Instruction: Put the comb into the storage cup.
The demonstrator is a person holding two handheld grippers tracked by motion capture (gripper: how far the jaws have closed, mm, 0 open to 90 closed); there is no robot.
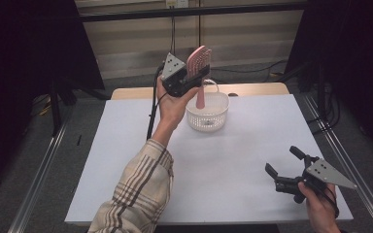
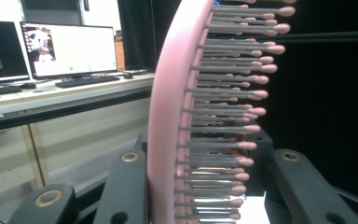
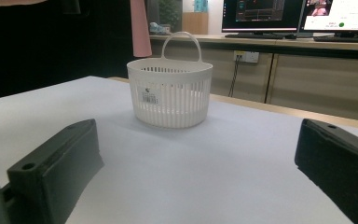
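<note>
Right gripper (image 1: 282, 162) sits nearest, low over the front right corner of the white table top (image 1: 233, 165), gripped from below by the person's right hand (image 1: 320, 206). Jaws spread wide apart, nothing between them. In the right gripper view its two black jaws frame bare table, with the basket (image 3: 170, 95) straight ahead.

Left forearm in a plaid sleeve (image 1: 136, 194) comes in from the bottom edge and rises toward the far side of the table. Left hand (image 1: 172, 104) holds the left gripper (image 1: 198, 73) up in the air, above and just left of the basket (image 1: 207, 111).

Left gripper jaws are clamped on a pink hairbrush (image 1: 198, 63), part closed across its head. The brush stands roughly upright: paddle head on top, handle pointing down over the basket opening. Can't tell whether the handle tip touches the basket. In the left gripper view the brush (image 2: 177, 121) runs vertically between the jaws, pink back to the left, grey bristles with pink ball tips pointing right.

The basket is white slotted plastic with a loop handle and a small label on its wall. It stands upright on the far centre of the table, well apart from the right gripper.

Beyond the table: a desk with monitors (image 3: 261, 16) and a keyboard (image 2: 86, 80).
</note>
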